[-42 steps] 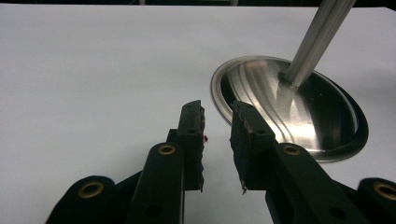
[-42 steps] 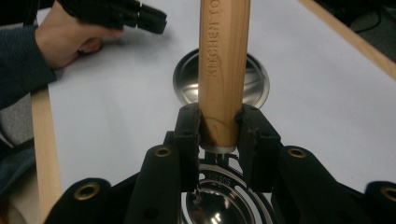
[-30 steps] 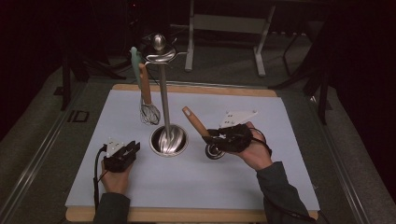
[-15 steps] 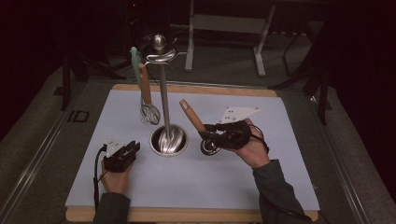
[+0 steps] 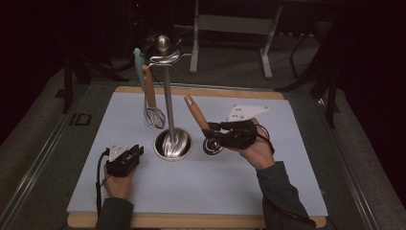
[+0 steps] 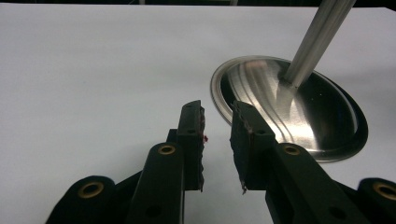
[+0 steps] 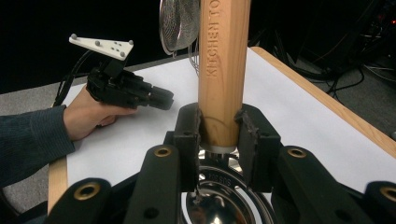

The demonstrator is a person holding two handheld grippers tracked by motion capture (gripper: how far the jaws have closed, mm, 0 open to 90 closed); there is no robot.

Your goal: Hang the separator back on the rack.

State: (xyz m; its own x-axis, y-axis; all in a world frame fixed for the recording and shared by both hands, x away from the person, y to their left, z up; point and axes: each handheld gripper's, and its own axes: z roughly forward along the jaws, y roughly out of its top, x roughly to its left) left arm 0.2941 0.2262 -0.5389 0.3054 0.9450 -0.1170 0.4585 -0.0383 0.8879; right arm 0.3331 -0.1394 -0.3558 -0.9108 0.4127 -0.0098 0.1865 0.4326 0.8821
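Since earlier frame, right gripper (image 5: 213,130) swung wooden-handled ladle (image 5: 196,113) steeper, nearer stand (image 5: 168,105). Jaws clamped on handle low, bowl probably resting on mat (image 5: 287,158). Risk: handle pivots in pads, knocks stand pole. Left gripper (image 5: 136,152) parted, empty.

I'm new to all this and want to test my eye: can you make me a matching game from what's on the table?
Things:
1. whisk
2. ladle
3. left gripper
4. stand

States:
A. clamped by its wooden handle in the right gripper
B. open, nothing between its jaws
C. hanging from a hook
D. upright on a round steel base

Pairs: 1-C, 2-A, 3-B, 4-D
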